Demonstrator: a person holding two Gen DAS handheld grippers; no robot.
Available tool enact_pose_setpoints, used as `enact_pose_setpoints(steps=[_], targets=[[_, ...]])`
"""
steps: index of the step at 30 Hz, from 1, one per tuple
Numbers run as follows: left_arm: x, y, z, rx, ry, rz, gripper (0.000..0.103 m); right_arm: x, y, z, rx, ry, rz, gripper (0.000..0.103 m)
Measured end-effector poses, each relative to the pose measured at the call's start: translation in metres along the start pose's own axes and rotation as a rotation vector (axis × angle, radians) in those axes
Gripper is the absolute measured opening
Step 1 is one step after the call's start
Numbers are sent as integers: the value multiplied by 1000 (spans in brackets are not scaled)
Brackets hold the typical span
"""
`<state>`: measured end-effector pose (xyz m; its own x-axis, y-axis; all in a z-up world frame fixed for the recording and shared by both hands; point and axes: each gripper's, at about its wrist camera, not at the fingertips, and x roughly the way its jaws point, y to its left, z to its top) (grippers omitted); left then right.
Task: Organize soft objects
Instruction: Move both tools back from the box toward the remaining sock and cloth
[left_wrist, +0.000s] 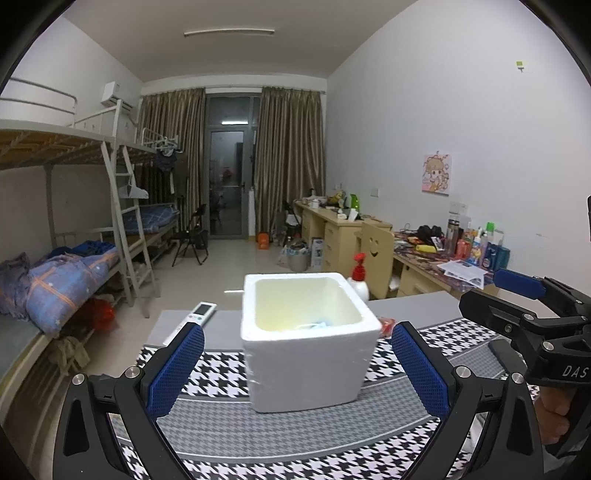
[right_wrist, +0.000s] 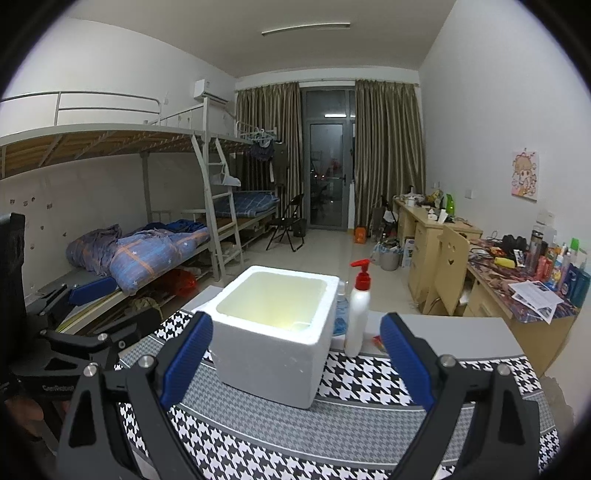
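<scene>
My left gripper (left_wrist: 297, 363) hangs low over the near edge of the tabletop (left_wrist: 413, 306), its blue pads (left_wrist: 177, 369) spread wide with nothing between them. My right gripper (right_wrist: 295, 362) sits the same way, spread wide and empty, its blue fingers (right_wrist: 404, 360) framing the scene from the right side. From the left wrist view I see the right gripper at the far right edge; from the right wrist view the left gripper shows at the left edge.

Under both lies a black-and-white houndstooth cloth (left_wrist: 221, 373) with grey bands, covering the near part of the tabletop. On it, straight ahead of both grippers, stands a white foam box (left_wrist: 308, 341), open at the top. Low inside it, at its right near corner, a bit of pale blue soft material (left_wrist: 314, 326) shows; I cannot tell what it is.

Just beyond the box on the right stands a white pump bottle (right_wrist: 358, 317) with a red head, and a small red item (left_wrist: 386, 325) lies near it. To the left, on the bare grey surface, lies a white remote control (left_wrist: 192, 319).

Farther off are bunk beds (right_wrist: 147, 236) on the left, desks (right_wrist: 436, 232) on the right and curtains (right_wrist: 384, 155) at the far end.
</scene>
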<state>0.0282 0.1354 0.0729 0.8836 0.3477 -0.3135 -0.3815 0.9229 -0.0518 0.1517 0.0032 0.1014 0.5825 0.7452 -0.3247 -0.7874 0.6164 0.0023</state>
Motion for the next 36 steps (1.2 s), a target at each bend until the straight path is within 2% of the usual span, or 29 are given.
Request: enact_pose_setpoints(steps=[23,36], targets=[[-17,-50,-24,28,-32,-112,102,-41,-30,-37,67,-18,-129,95],[-6,-78,-43,47,0,-188,102,-63,-50,-60,90,-14,-207,95]])
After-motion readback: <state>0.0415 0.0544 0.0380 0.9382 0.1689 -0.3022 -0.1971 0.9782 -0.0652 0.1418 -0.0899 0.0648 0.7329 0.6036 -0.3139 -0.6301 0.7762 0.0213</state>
